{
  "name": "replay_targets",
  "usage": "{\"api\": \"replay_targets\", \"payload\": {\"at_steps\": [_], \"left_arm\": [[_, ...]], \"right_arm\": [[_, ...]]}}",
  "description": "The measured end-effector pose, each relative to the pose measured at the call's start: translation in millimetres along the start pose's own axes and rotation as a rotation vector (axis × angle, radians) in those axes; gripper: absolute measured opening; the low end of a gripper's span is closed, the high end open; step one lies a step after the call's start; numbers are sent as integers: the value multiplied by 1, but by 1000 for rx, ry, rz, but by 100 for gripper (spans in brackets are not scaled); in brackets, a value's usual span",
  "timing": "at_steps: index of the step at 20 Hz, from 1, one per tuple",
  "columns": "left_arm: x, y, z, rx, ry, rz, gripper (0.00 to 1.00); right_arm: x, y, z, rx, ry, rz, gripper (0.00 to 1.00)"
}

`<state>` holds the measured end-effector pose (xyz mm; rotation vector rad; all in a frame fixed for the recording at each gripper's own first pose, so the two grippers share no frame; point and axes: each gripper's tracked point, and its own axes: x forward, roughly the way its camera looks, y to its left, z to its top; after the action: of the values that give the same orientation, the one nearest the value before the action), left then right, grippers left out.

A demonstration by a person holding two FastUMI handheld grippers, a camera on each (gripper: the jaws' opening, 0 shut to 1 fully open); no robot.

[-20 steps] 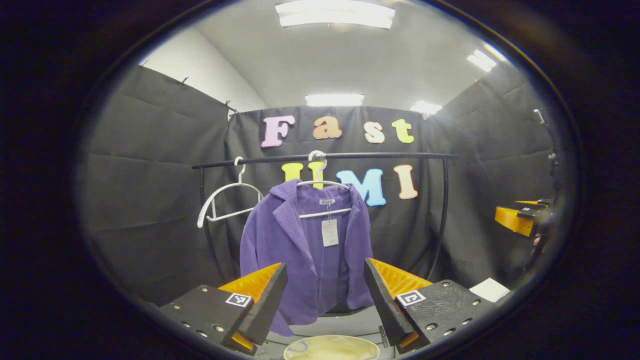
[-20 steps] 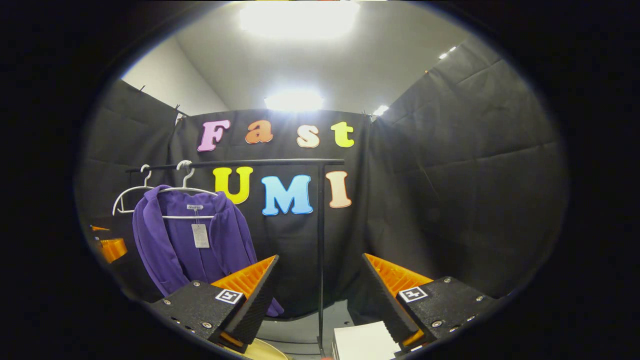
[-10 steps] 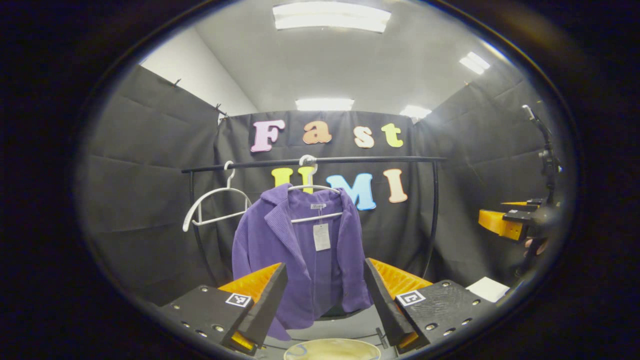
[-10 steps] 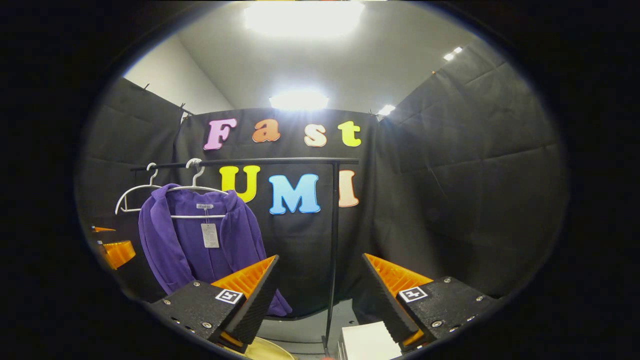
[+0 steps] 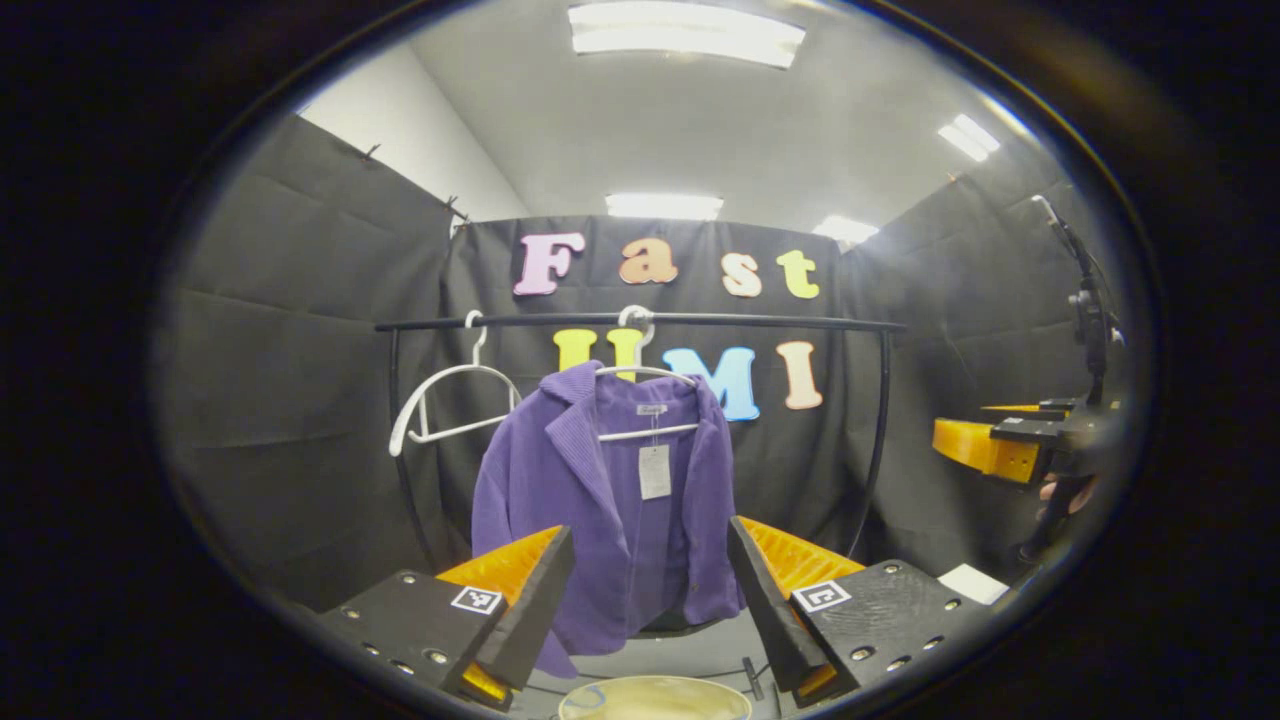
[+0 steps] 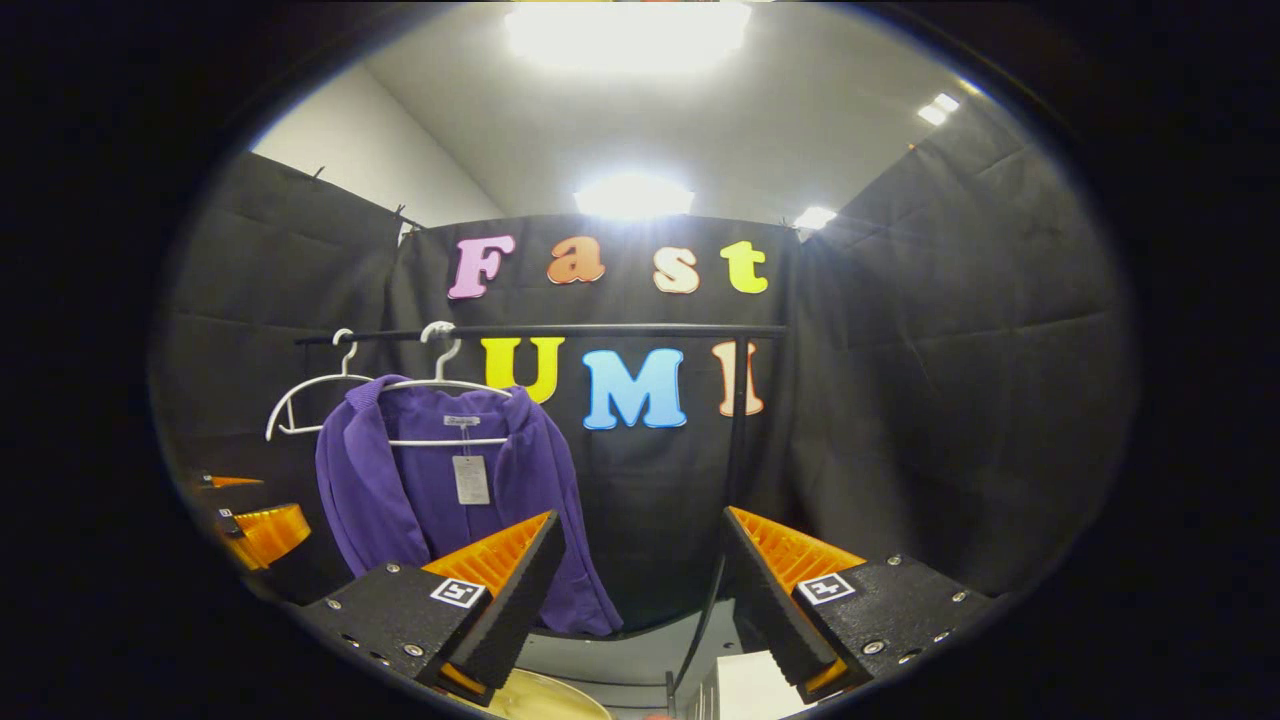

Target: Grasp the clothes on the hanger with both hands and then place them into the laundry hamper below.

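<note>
A purple jacket (image 5: 600, 510) with a paper tag hangs on a white hanger (image 5: 645, 375) from the black rail (image 5: 640, 321). In the right gripper view the jacket (image 6: 400, 490) hangs left of centre. My left gripper (image 5: 650, 610) stands open in front of the jacket, apart from it, nothing between its fingers. My right gripper (image 6: 640, 600) is open too, aimed right of the jacket; it also appears far right in the left gripper view (image 5: 985, 450), held by a hand. The rim of a pale hamper (image 5: 655, 698) lies below the jacket.
An empty white hanger (image 5: 450, 400) hangs left of the jacket on the rail. The rack's right post (image 6: 735, 430) stands ahead of my right gripper. A white box (image 6: 755, 685) sits on the floor at the right. Black cloth walls close in all sides.
My right gripper has swung left, so the jacket and rail sit nearer its centre. The left gripper view has shifted only slightly. Both grippers stay open.
</note>
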<state>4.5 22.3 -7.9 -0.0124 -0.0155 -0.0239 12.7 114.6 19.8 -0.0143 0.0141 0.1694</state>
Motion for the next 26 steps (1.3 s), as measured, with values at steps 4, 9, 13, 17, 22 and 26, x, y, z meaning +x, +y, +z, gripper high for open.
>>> {"api": "replay_targets", "payload": {"at_steps": [4, 9, 13, 17, 22, 26], "left_arm": [[7, 20, 12, 17, -10, 47, 94], [34, 34, 22, -25, -12, 100, 94], [62, 43, 25, -59, -4, 138, 88], [99, 46, 28, -72, -9, 172, 88], [149, 45, 22, -101, -2, 220, 88], [175, 52, 8, -97, 32, 288, 89]], "right_arm": [[22, 34, 17, 53, -3, 82, 97], [56, 42, 24, 54, 42, 141, 97], [105, 79, 35, 68, 39, 202, 96], [151, 107, 34, 49, 47, 267, 96], [207, 128, 15, 63, 92, 317, 97], [245, 132, -16, 71, 148, 332, 97]]}}
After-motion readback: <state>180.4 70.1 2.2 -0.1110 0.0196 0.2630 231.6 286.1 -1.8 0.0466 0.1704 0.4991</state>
